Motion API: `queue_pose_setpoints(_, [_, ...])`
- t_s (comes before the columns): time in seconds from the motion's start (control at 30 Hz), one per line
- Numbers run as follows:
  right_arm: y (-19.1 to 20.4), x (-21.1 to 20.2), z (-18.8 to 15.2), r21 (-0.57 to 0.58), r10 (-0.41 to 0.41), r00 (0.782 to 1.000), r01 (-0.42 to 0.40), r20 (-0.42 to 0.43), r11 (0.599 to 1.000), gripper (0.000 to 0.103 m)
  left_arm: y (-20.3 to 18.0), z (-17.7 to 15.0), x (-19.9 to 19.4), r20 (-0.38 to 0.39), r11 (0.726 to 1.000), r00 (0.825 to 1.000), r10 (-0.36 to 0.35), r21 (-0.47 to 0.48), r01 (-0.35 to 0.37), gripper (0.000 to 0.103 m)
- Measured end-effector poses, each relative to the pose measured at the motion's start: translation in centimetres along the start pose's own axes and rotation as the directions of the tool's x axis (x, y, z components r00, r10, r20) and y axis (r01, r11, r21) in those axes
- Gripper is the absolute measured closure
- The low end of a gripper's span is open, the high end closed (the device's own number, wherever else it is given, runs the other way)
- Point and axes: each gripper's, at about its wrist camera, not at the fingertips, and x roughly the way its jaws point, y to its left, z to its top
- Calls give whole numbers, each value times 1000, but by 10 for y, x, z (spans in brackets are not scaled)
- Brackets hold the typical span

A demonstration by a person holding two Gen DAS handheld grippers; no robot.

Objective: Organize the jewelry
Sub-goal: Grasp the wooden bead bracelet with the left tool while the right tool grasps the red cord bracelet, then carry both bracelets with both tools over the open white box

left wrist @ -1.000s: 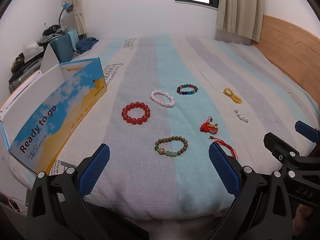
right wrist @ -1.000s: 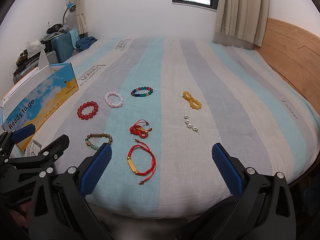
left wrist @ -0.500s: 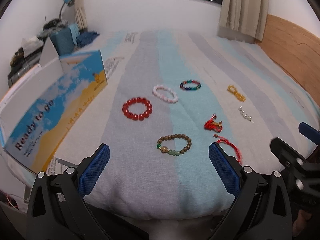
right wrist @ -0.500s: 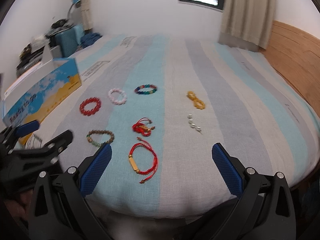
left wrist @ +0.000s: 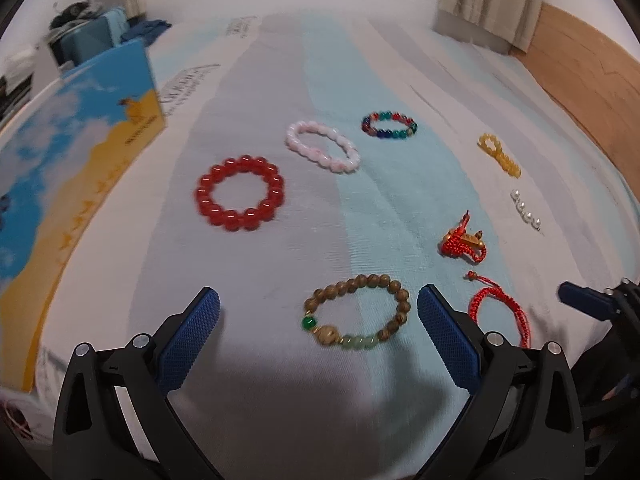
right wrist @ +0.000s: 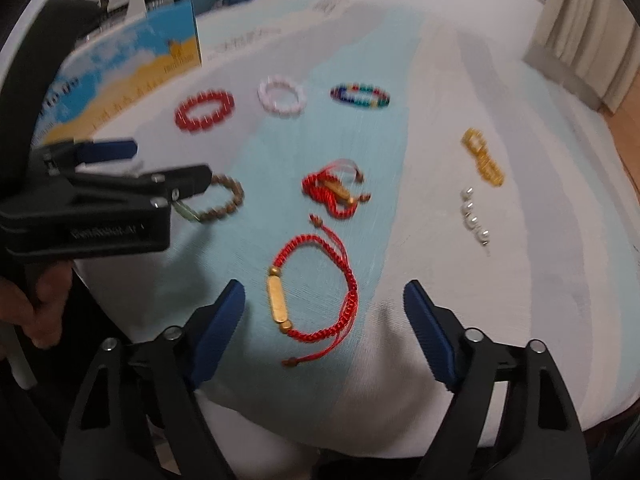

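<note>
Lying on the striped bedspread (left wrist: 260, 272): five bead bracelets, two red cord bracelets, one pearl strand (left wrist: 526, 209). Hovering wide open, gripping nothing: left gripper (left wrist: 319, 322), right gripper (right wrist: 324, 312).

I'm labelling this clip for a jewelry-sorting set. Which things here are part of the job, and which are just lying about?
Part of the job:
red bead bracelet
pink bead bracelet
multicolour bead bracelet
wooden bead bracelet
red cord bracelet
bunched red cord bracelet
yellow bead piece
pearl strand

Lying about:
printed box
blue suitcase
curtain
</note>
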Motion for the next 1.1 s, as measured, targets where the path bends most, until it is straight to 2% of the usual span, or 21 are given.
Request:
queue_pose_setpoints(0.17, [0, 30, -1, -24, 6, 998, -8, -62, 1000, 32, -9, 0, 21, -37, 999, 999, -8, 48, 9, 13])
queue_pose_setpoints(0.3, [-2, 37, 0, -16, 19, 998, -20, -67, 1000, 33, -13, -1, 31, -34, 996, 999, 6, 84, -3, 14])
queue_pose_setpoints(0.37, [-2, 37, -1, -21, 21, 998, -22, -64, 1000, 34, -15, -2, 32, -30, 995, 999, 14, 104, -11, 20])
queue_pose_setpoints(0.47, [-3, 35, -1, -27, 33, 998, -34, -59, 999, 48, -17, -4, 32, -21, 991, 1000, 14, 134, -11, 35])
queue_pose_setpoints(0.5, [-3, 34, 0, -26, 38, 998, -39, -57, 999, 54, -17, -5, 30, -19, 991, 1000, 5, 135, -2, 44])
queue_pose_setpoints(0.53, [-4, 33, 0, -24, 40, 998, -41, -56, 999, 57, -16, -5, 29, -18, 991, 1000, -3, 136, 5, 52])
queue_pose_setpoints(0.57, [-5, 33, 2, -17, 44, 997, -45, -56, 999, 62, -15, -5, 29, -19, 991, 1000, -8, 135, 10, 55])
queue_pose_setpoints(0.63, [-7, 32, 3, 0, 52, 997, -52, -53, 999, 72, -12, -4, 27, -24, 991, 999, -25, 129, 28, 74])
queue_pose_setpoints(0.67, [-9, 31, 3, 7, 55, 997, -54, -52, 998, 78, -12, -4, 27, -27, 991, 999, -33, 125, 36, 80])
queue_pose_setpoints(0.7, [-10, 30, 3, 14, 59, 997, -59, -50, 998, 84, -11, -4, 26, -31, 991, 999, -44, 122, 47, 90])
queue_pose_setpoints(0.73, [-11, 29, 3, 19, 64, 997, -63, -50, 998, 86, -11, -4, 26, -34, 991, 998, -53, 120, 57, 95])
queue_pose_setpoints(0.8, [-15, 25, 4, 43, 72, 997, -70, -39, 997, 89, -11, -4, 25, -37, 991, 997, -64, 120, 68, 96])
queue_pose_setpoints(1.1, [-44, 4, 12, 187, 123, 992, -125, 25, 974, 90, -19, -3, 9, -36, 990, 996, -80, 115, 83, 96])
